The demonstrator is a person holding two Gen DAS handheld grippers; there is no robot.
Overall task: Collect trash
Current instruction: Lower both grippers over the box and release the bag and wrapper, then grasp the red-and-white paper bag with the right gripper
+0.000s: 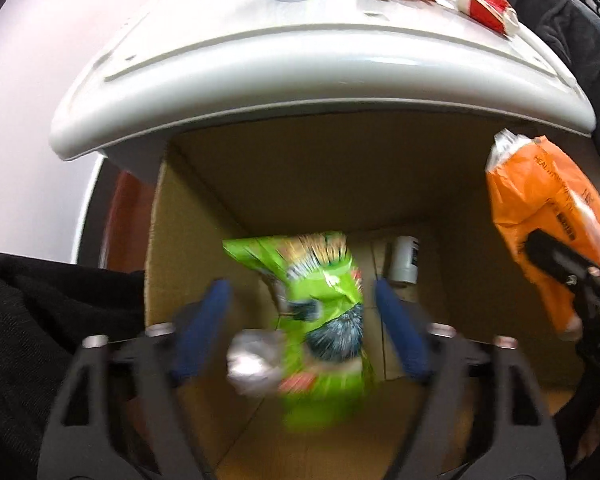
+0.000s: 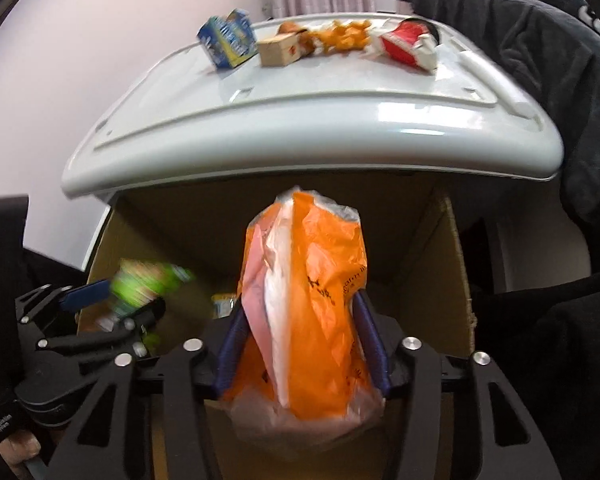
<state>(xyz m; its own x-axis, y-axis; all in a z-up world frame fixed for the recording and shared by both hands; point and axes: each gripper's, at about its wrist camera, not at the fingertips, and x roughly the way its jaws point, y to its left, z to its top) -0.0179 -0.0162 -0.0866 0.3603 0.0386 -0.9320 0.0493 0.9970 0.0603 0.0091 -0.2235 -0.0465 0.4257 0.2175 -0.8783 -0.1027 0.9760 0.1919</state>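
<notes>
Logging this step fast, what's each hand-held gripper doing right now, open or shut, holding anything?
Left hand-held gripper: open; green snack bag sits blurred between its fingers, over the cardboard box.
Right hand-held gripper: shut on the orange plastic bag.

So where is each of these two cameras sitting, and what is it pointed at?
Left wrist view: sits on the left gripper, looking down into the cardboard box; its open blue fingers flank a blurred green packet.
Right wrist view: sits on the right gripper, facing the same box; its fingers grip an orange bag.
Shared: box, white table with litter, and each other's gripper.
</notes>
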